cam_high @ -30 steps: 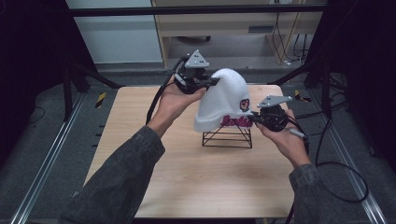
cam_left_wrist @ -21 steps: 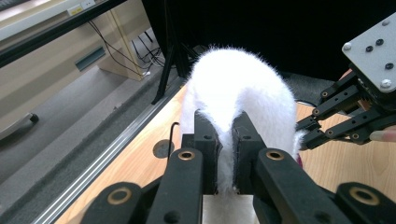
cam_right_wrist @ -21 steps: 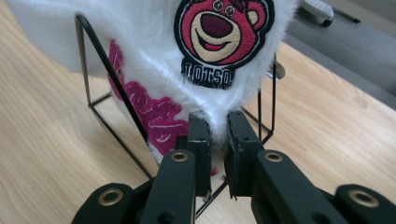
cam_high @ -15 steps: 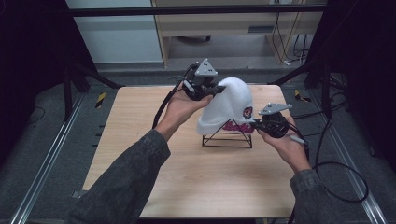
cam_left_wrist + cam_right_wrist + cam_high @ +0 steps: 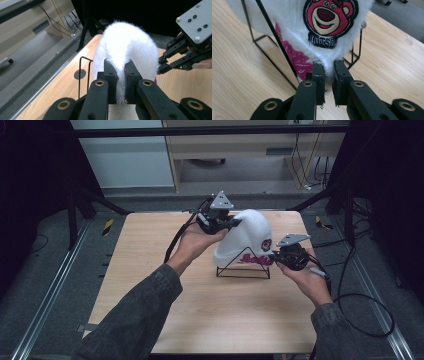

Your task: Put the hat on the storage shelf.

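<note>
The left gripper (image 5: 220, 219), at about 11 o'clock from the worktop's middle, has its fingers (image 5: 110, 82) pinched on a fold of the white fluffy hat (image 5: 245, 237) along its upper back edge. The hat sits draped over a black wire stand (image 5: 243, 270) just right of the worktop's centre, at roughly 1 o'clock. The right gripper (image 5: 289, 256), at about 3 o'clock, has its fingers (image 5: 318, 82) nearly closed on the hat's lower rim, just under the embroidered bear patch (image 5: 329, 18); a thin tuft of fur lies between them, so the hold looks shallow. The main risk, as I judge it, is that both holds are on soft pile rather than firm fabric: a pull could slip off the fur, most likely on the right. If the two grippers pull unevenly, the rim may catch on the stand's slanted wires, and the light stand could tip or drag across the smooth surface. The worktop (image 5: 150, 270) is pale wood grain, bare apart from the stand. Around it lie a grey floor (image 5: 50, 285) with metal rails at 9 o'clock, a pale cabinet (image 5: 240, 150) at 12 o'clock, and loose black cables (image 5: 360, 300) at 3 to 4 o'clock.
</note>
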`<state>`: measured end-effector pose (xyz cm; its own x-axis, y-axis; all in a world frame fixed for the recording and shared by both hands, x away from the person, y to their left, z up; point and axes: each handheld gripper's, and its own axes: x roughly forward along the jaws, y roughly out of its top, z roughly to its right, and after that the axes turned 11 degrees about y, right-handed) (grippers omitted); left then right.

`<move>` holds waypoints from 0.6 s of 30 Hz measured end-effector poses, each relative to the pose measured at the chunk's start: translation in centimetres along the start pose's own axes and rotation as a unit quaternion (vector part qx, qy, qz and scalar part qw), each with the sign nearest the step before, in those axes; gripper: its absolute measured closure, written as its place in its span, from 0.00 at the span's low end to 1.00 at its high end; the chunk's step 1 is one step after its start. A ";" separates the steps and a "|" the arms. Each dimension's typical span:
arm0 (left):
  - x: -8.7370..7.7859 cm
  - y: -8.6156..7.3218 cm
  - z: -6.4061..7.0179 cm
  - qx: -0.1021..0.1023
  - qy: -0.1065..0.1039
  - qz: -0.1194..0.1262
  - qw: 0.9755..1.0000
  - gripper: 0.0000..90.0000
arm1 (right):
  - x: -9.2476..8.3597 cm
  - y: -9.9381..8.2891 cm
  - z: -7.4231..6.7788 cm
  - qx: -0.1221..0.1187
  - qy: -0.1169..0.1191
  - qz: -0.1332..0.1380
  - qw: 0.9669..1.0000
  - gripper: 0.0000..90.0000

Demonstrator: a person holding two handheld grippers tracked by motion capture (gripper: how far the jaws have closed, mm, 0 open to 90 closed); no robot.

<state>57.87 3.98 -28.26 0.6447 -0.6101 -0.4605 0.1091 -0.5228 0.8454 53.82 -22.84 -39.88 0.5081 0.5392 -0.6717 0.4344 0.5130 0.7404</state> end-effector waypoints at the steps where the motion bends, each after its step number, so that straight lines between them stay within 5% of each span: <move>1: 0.1 -0.3 0.1 0.000 -0.001 -0.002 1.000 0.93 | 0.1 -0.2 0.0 0.000 0.000 -0.003 1.000 0.91; 18: 0.9 -2.2 0.6 0.000 -0.004 -0.013 1.000 0.92 | 1.0 -0.8 -0.1 0.000 -0.008 -0.017 1.000 0.90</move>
<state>57.77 4.14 -30.69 0.6357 -0.6010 -0.4844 0.1253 -0.5389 0.8330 53.90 -22.72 -41.14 0.5046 0.5107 -0.6961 0.4513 0.5313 0.7169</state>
